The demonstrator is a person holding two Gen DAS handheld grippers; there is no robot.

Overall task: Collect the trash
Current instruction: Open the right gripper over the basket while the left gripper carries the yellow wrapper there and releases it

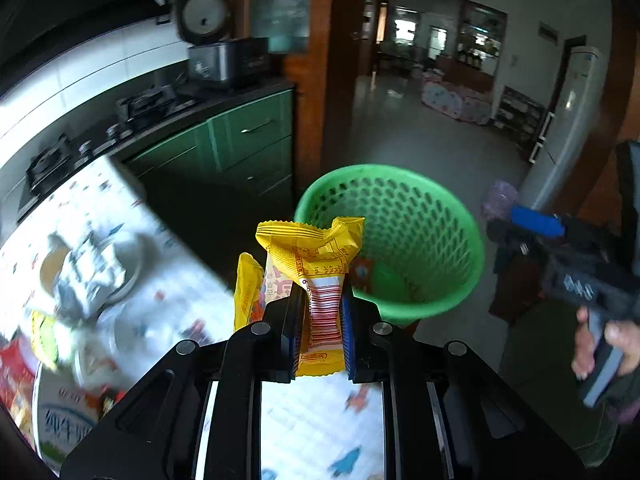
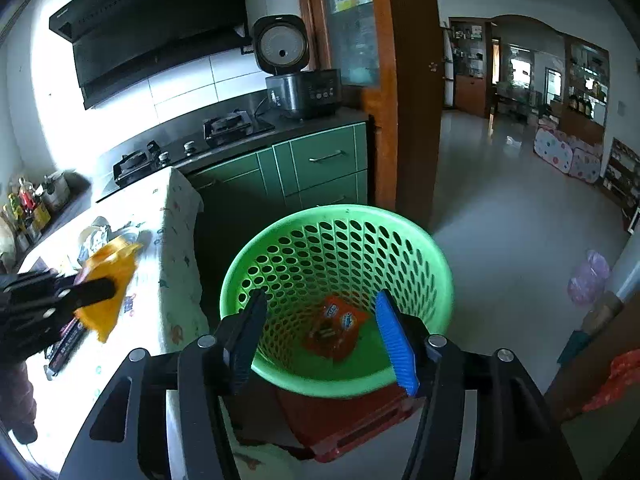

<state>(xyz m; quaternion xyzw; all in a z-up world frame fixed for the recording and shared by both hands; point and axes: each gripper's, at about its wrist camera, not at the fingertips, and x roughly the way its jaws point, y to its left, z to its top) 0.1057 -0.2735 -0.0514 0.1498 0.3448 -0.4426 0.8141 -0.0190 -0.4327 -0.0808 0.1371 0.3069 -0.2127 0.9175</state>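
Right now my left gripper (image 1: pixel 320 320) is pinching a yellow snack wrapper (image 1: pixel 316 276) between its pads, which press on the barcode panel. The wrapper's long axis runs straight ahead along my fingers, its crimped end sticking out past the tips. Under that gripper is the near edge of the table (image 1: pixel 320 420) with its patterned cloth, so the wrapper is not yet over the drop.

Just beyond the table's edge, ahead and a little to the right of the wrapper's tip, stands the green basket (image 1: pixel 420 304), rim open upward. I judge the coming move turns on this: the wrapper must travel forward and slightly rightward until it hangs above the rim, then I let go.

My right gripper (image 2: pixel 324 336) is nearer the basket, hovering over its near rim with its jaws spread and nothing between them. Down through the gap I see an orange packet (image 2: pixel 334 328) lying on the basket's bottom. From that side the left gripper shows over the table's right-hand edge, well left of the basket.
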